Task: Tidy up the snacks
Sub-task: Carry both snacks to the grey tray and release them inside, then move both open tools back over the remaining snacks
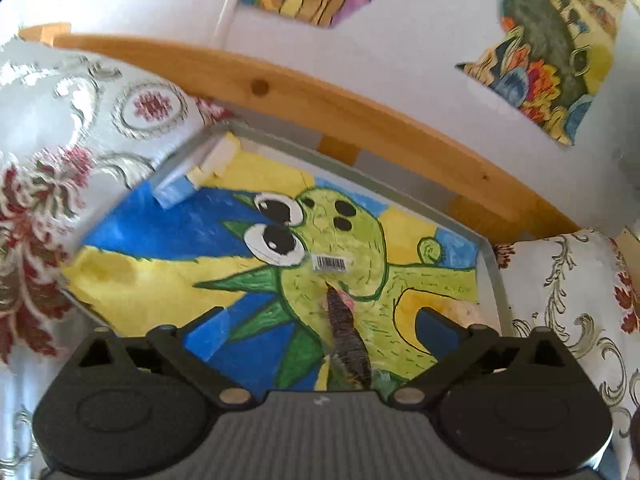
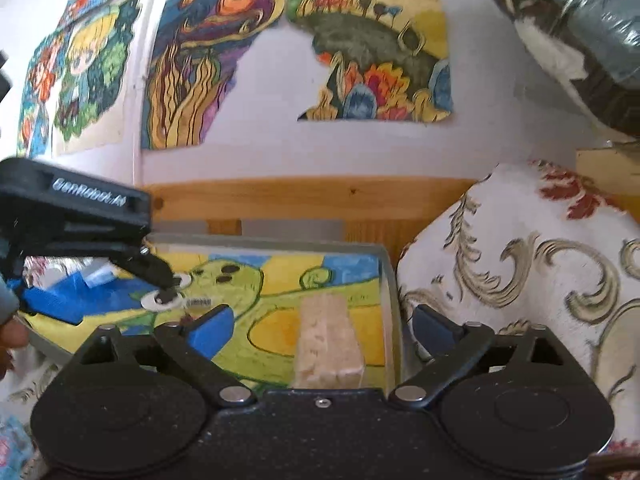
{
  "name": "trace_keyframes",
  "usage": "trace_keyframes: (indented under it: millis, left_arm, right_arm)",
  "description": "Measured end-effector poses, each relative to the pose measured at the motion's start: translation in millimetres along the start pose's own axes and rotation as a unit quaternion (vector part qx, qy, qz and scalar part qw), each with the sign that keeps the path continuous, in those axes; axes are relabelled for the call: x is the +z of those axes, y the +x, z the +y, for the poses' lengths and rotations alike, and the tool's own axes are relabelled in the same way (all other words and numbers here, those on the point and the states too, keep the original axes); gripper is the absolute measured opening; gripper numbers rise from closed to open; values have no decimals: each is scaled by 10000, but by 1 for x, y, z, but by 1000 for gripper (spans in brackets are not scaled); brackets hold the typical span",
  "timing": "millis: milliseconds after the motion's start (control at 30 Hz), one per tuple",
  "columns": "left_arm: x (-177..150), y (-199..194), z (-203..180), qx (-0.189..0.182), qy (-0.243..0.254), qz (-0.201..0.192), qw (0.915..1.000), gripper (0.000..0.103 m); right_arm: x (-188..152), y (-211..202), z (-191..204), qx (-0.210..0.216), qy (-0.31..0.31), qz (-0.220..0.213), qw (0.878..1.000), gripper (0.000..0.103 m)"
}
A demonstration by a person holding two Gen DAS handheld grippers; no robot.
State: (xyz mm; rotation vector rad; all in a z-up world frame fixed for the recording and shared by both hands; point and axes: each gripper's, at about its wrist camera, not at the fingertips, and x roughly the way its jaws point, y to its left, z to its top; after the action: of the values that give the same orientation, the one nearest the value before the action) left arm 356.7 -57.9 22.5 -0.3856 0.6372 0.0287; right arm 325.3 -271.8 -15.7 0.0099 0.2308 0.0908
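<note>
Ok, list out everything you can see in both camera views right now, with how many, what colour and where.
Grey-rimmed tray lined with a cartoon drawing: one, green, yellow and blue picture, centre of both views.
Pale crumbly wrapped snack block: one, cream, on the tray near its right edge.
Dark brown elongated snack: one, on the tray between the left gripper's fingers.
Barcode sticker: one, white, on the drawing.
Floral patterned cloth: white with red and gold, either side of the tray.
Wooden rail: one, light brown, behind the tray.
Wall drawings: several, multicoloured, on the white wall.
Left gripper: black, blue pads, open.
Right gripper: black, blue pads, open.
</note>
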Motion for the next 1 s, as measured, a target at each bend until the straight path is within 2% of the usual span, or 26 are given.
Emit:
trace_keyframes:
  millis: [67, 233, 600, 833, 1000]
  left_arm:
    - [-2, -14, 2, -4, 59, -178, 9998, 102]
    - [-11, -47, 8, 182, 97, -525, 9984, 102]
    - [-44, -112, 18, 457, 679, -914, 9924, 102]
    - [-70, -159, 21, 509, 1072, -1358, 9836, 102]
    - [-83, -182, 33, 466, 1012, -1305, 9852, 102]
  right_arm:
    - [5, -10, -2, -51, 75, -92, 9999, 102]
    - [15, -39, -5, -161, 180, -272, 9993, 102]
    - [24, -112, 6, -262, 268, -555, 9978, 102]
    - [19, -158, 19, -224, 193, -604, 9977, 102]
    - [10, -187, 26, -237, 139, -494, 9984, 102]
